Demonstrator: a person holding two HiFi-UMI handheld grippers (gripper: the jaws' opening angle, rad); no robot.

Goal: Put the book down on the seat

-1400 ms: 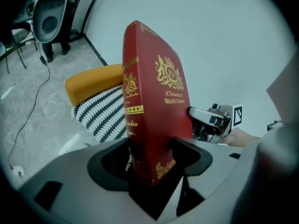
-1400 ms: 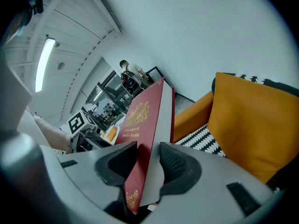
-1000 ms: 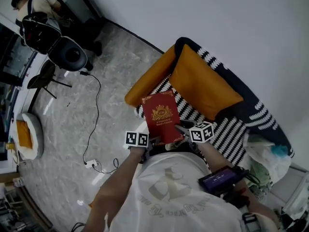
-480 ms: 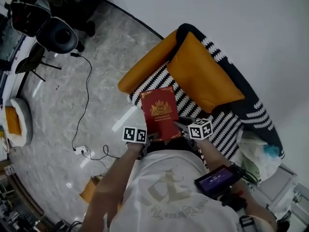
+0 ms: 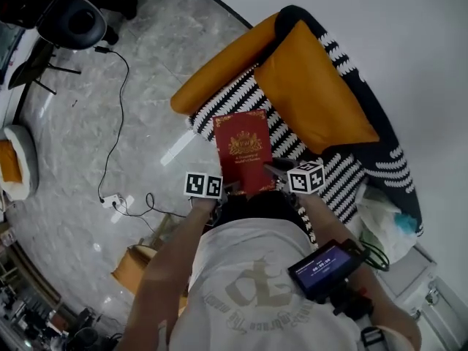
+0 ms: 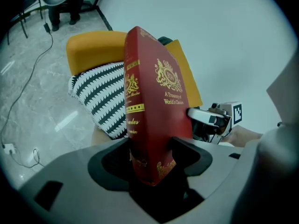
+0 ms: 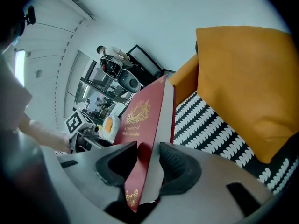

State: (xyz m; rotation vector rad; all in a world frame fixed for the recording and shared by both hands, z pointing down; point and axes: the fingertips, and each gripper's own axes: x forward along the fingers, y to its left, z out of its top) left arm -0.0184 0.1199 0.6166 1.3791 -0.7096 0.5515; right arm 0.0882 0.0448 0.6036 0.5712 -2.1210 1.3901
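A red hardback book (image 5: 243, 152) with gold print is held cover up over the front of the striped seat (image 5: 241, 108). My left gripper (image 5: 225, 189) is shut on the book's spine corner (image 6: 148, 139). My right gripper (image 5: 272, 172) is shut on the book's page edge (image 7: 148, 143). The seat (image 7: 210, 129) is black-and-white striped, with an orange back cushion (image 5: 314, 97) and an orange arm bolster (image 5: 219, 68). In the left gripper view, the seat (image 6: 100, 94) lies behind the book, and the right gripper (image 6: 210, 120) shows at the book's far side.
Grey marble floor (image 5: 95, 123) lies left of the chair, with a black cable and a power strip (image 5: 110, 199). A black office chair (image 5: 69, 20) stands at the far left. White bags (image 5: 384, 221) sit right of the seat. A wall rises behind the chair.
The view has shifted so the chair sits higher and more central. The book stays gripped in both grippers and has come a little farther over the seat's front.
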